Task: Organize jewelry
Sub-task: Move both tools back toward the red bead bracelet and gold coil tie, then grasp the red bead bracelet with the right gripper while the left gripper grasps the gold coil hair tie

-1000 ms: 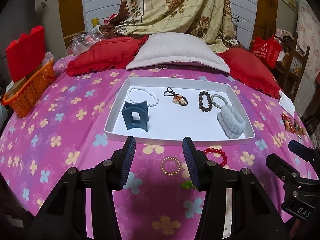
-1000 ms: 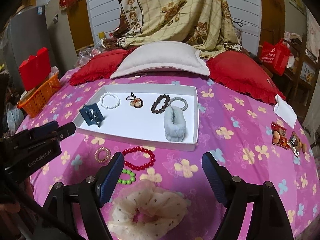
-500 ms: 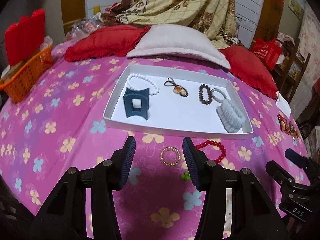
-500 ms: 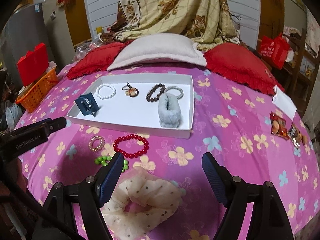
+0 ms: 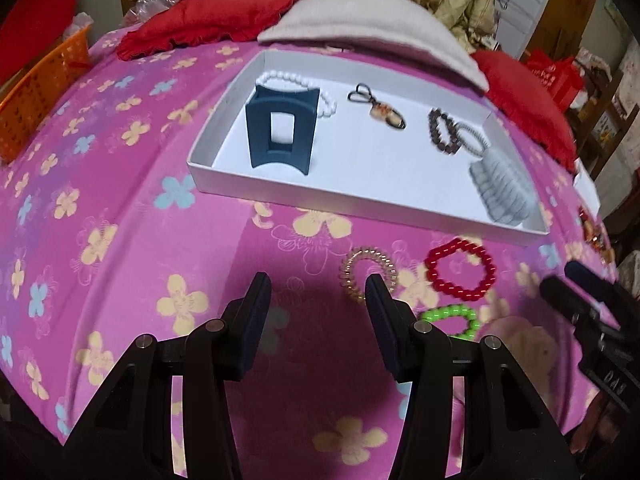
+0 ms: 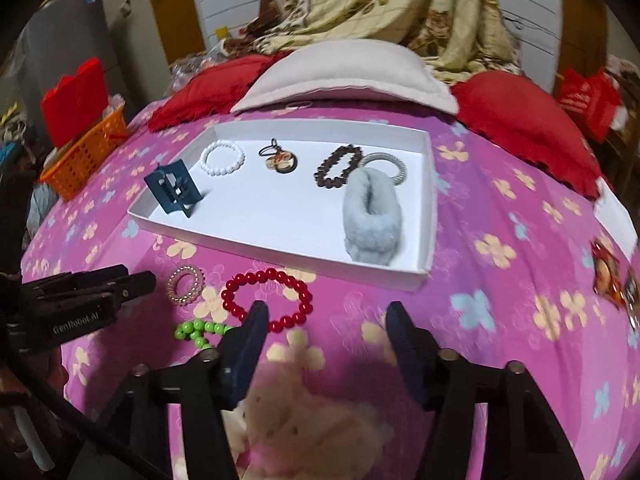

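Observation:
A white tray [image 5: 224,112] [image 6: 428,216] on the pink flowered bedspread holds a blue hair claw [image 5: 280,132], a white bead bracelet [image 6: 222,157], a pendant [image 6: 280,159], a brown bead bracelet [image 6: 335,166], a grey coil tie [image 6: 386,164] and a grey fluffy scrunchie [image 6: 372,218]. In front of the tray lie a gold coil tie [image 5: 368,272] [image 6: 185,284], a red bead bracelet [image 5: 460,274] [image 6: 267,294], a green bead bracelet [image 5: 450,320] [image 6: 198,330] and a cream scrunchie [image 6: 304,420]. My left gripper [image 5: 318,292] is open just left of the gold tie. My right gripper [image 6: 328,320] is open over the cream scrunchie.
An orange basket [image 6: 86,152] stands at the left edge of the bed. Red pillows [image 6: 520,116] and a pale pillow [image 6: 348,76] lie behind the tray. Small packets [image 6: 610,276] lie at the right. A red bag [image 6: 586,100] hangs far right.
Both grippers have moved down and forward toward the loose pieces in front of the tray. The right gripper has narrowed a little over the cream scrunchie. The jewelry has not moved.

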The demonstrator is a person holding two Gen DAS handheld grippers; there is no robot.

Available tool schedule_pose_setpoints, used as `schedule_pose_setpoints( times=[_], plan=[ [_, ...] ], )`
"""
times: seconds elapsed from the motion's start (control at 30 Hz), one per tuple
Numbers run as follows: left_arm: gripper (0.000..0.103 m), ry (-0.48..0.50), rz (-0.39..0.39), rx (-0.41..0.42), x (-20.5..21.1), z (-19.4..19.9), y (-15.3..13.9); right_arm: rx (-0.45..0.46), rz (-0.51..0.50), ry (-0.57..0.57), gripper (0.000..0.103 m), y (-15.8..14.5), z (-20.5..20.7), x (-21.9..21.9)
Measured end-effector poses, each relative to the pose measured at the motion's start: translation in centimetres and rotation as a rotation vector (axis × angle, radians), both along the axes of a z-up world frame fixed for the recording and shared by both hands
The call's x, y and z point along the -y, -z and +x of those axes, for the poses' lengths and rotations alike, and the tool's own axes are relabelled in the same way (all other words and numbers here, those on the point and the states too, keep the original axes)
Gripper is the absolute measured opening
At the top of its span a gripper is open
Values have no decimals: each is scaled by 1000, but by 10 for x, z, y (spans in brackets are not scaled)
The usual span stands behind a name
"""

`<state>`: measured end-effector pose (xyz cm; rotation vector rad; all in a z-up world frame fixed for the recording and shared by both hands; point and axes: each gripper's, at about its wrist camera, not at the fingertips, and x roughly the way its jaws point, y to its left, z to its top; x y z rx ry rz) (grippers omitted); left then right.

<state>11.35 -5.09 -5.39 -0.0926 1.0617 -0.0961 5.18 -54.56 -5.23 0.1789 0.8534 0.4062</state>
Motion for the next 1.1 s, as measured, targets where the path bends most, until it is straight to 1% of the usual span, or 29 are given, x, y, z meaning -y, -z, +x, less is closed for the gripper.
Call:
schedule_pose_setpoints(
  times=[0.07, 0.2, 0.23, 0.3, 0.4, 0.43, 0.47, 0.53, 0.57, 0.6, 0.63, 0.73, 0.8, 0.93, 1.1],
  plan=[
    [49, 15, 13, -7, 4, 4, 6, -2, -7, -22, 51, 4, 8, -5],
    [49, 34, 34, -28, 8, 14, 16, -5, -46, -77, 46, 12, 25, -19],
    [49, 36, 34, -29, 9, 16, 18, -5, -57, -89, 43, 14, 27, -23],
    [49, 39, 43, -24, 9, 19, 19, -15, -78, -110, 41, 21, 32, -29],
    [49, 56, 68, -8, 12, 21, 20, -28, -94, -148, 29, 31, 38, -37],
    [49, 64, 72, -4, 13, 22, 21, -3, -104, -152, 26, 32, 36, -39],
    [49, 72, 74, -2, 14, 22, 21, 8, -112, -161, 18, 32, 35, -41],
    [46, 84, 80, 6, 16, 23, 21, 28, -116, -176, 10, 33, 35, -43],
    [41, 92, 80, 14, 16, 23, 21, 33, -124, -174, 9, 34, 35, -44],
    [23, 99, 86, 22, 17, 24, 21, 35, -125, -175, 9, 33, 35, -44],
    [14, 104, 90, 28, 17, 24, 21, 37, -121, -176, 9, 33, 35, -43],
    [9, 113, 64, 22, 15, 25, 21, 63, -101, -166, 9, 25, 29, -39],
    [9, 106, 9, -1, 9, 25, 19, 81, -89, -157, 9, 16, 25, -34],
    [9, 94, -55, -8, 3, 21, 8, 118, -67, -145, 9, -7, 18, -26],
    [9, 102, -71, 24, 4, 14, -12, 152, -47, -135, 9, -31, 12, -16]
  ],
)
